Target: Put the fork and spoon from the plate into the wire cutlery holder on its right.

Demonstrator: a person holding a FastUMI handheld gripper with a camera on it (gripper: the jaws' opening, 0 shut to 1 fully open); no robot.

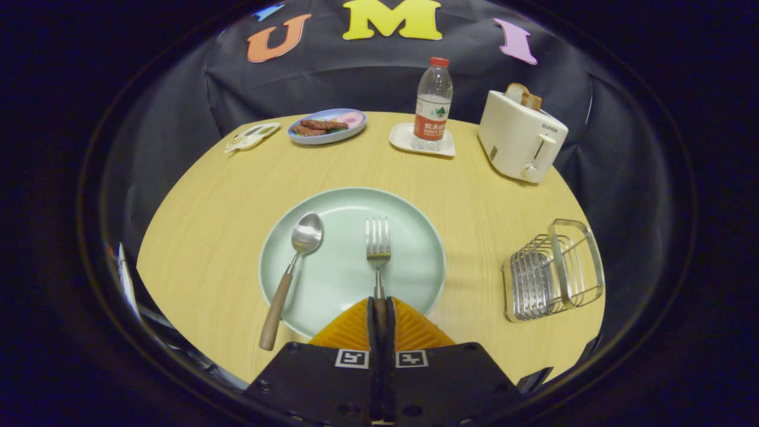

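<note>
A pale green plate (409,261) lies on the wooden table just ahead of my fingers. On it rests a fork (378,246), tines pointing away, its wooden handle pinched between both fingers of my gripper (380,308), which is shut on it. A spoon (295,267) with a wooden handle lies on the plate's left side, its handle reaching over the near rim onto the table. The wire cutlery holder (554,270) stands on the table to the right of the plate, apart from it.
Beyond the plate stand a water bottle (432,104) on a small white dish (403,137), a white toaster (520,135) with bread in it, a blue plate of food (328,126) and a small packet (251,136). The table edge (178,178) curves round the left.
</note>
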